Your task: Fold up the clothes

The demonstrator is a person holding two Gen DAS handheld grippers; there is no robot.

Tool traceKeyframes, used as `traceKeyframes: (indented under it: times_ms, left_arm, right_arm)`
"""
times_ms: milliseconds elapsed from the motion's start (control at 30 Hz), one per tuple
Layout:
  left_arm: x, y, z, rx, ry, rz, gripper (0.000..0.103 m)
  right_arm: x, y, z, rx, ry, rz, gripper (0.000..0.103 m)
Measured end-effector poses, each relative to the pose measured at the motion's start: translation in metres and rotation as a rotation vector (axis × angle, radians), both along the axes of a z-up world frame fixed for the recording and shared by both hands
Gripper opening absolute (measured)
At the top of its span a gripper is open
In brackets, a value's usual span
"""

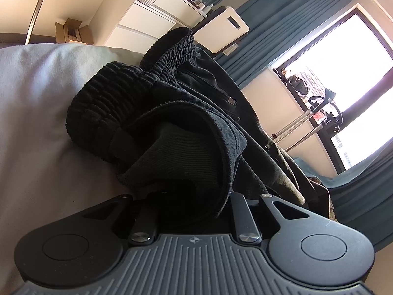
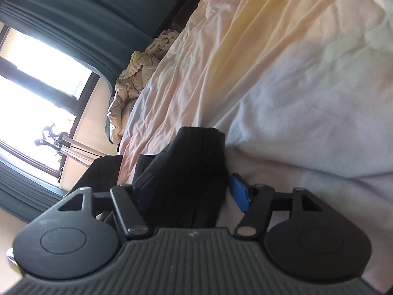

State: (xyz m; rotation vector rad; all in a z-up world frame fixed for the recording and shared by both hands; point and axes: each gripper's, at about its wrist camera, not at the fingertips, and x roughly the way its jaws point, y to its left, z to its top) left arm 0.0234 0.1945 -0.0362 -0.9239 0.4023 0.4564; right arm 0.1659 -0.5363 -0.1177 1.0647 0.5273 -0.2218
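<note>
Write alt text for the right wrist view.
The right gripper stands open around a fold of black garment lying on a pale, wrinkled bedsheet. Teal curtains and a bright window fill the left side.

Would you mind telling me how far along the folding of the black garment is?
Early. Nothing looks folded: the black garment lies bunched on the pale bedding. In hand: the left gripper clamps one edge; the right gripper stands open around another part. Flattening and folding remain.
</note>
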Motion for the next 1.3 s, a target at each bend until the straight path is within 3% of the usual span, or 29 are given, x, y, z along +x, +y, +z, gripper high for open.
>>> traceKeyframes:
  times_ms: [67,167,300,333,367,400,467,533,667,767,800,900,1000,1100,1200,1300]
  left_arm:
    - [0.000,0.000,0.000,-0.001,-0.001,0.003,0.020]
    - [0.000,0.000,-0.002,-0.009,-0.004,0.005,0.019]
    - [0.002,0.000,-0.003,-0.017,-0.007,-0.002,0.019]
    - [0.003,-0.001,-0.003,-0.018,-0.006,-0.003,0.020]
    - [0.003,0.000,-0.003,-0.020,-0.007,-0.002,0.020]
    - [0.003,0.000,-0.002,-0.021,-0.008,-0.003,0.020]
    - [0.003,0.000,-0.001,-0.017,-0.015,-0.006,0.018]
    - [0.002,0.001,0.001,-0.021,-0.041,-0.021,0.011]
    - [-0.011,0.012,0.017,-0.113,-0.241,-0.061,0.009]
    - [-0.021,0.028,0.021,-0.229,-0.319,-0.079,0.008]
    - [-0.024,0.030,0.018,-0.238,-0.300,-0.075,0.008]
    - [-0.034,0.029,0.007,-0.229,-0.209,-0.073,0.008]
    - [-0.039,0.027,-0.005,-0.262,-0.115,-0.079,0.009]
    - [-0.037,0.026,-0.008,-0.247,-0.058,-0.091,0.009]
    - [-0.036,0.028,-0.008,-0.234,-0.045,-0.089,0.009]
    - [-0.033,0.028,-0.009,-0.216,-0.031,-0.083,0.010]
  right_arm:
    - [0.003,0.000,-0.001,-0.001,0.027,0.012,0.075]
    - [0.012,0.007,0.002,-0.031,0.000,0.068,0.085]
    - [0.031,0.027,0.005,-0.165,0.003,0.155,0.083]
    - [0.035,0.032,0.004,-0.198,0.014,0.157,0.064]
    - [0.038,0.033,0.001,-0.213,0.026,0.153,0.032]
    - [0.040,0.034,-0.002,-0.220,0.038,0.150,0.020]
    - [0.040,0.034,0.001,-0.233,0.012,0.132,0.010]
    - [0.032,0.031,0.018,-0.254,-0.081,0.091,0.008]
    - [-0.003,0.017,0.081,-0.296,-0.384,-0.030,0.007]
    - [-0.042,-0.009,0.107,-0.281,-0.441,-0.211,0.007]
    - [-0.051,-0.016,0.108,-0.270,-0.424,-0.252,0.007]
    - [-0.067,-0.025,0.077,-0.257,-0.211,-0.282,0.008]
    - [-0.081,-0.024,0.023,-0.064,0.022,-0.302,0.009]
    - [-0.097,-0.026,-0.010,0.109,0.086,-0.370,0.018]
    - [-0.099,-0.024,-0.014,0.108,0.088,-0.367,0.026]
    - [-0.097,-0.028,-0.009,0.103,0.032,-0.354,0.052]
